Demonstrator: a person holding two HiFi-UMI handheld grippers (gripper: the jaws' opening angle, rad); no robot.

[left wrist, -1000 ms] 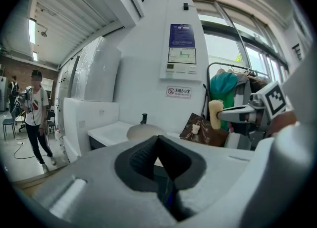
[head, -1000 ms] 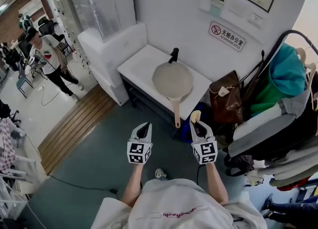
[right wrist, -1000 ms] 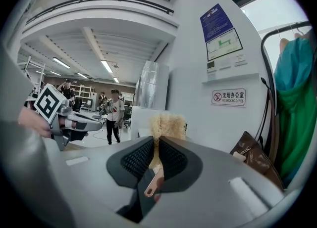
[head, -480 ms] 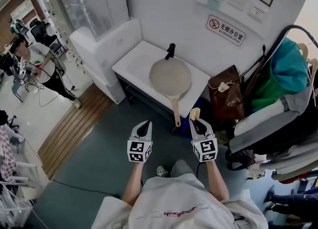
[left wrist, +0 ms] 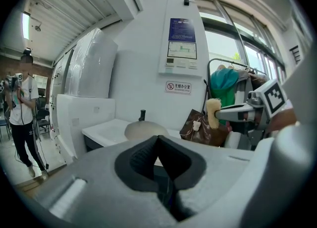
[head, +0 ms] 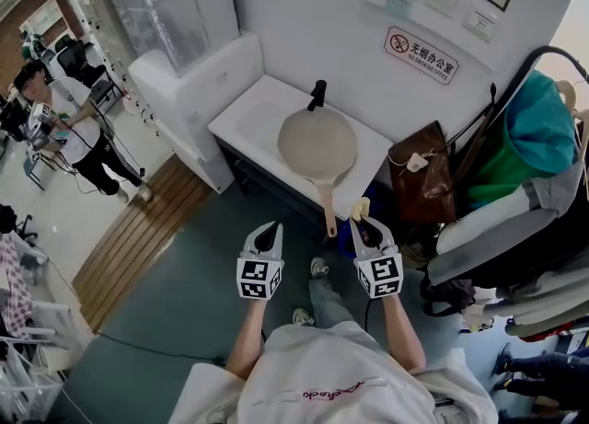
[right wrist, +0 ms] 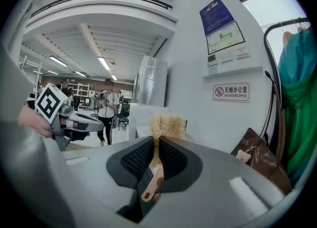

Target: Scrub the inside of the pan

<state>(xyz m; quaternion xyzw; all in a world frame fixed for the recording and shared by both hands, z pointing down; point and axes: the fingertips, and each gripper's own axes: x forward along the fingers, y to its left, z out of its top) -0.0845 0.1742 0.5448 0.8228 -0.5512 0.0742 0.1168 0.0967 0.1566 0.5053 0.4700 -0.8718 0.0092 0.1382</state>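
Pan (head: pixel 317 144) lies on the counter (head: pixel 253 114) ahead of the right tool (head: pixel 368 223), clamped on a brush (right wrist: pixel 167 124); left tool (head: pixel 267 229) closed.

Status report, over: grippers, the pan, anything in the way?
Jaws of left gripper shut, empty. Jaws of right gripper shut on brush. The pan sits on white counter, handle toward you, grippers short of it. Nothing seen between.
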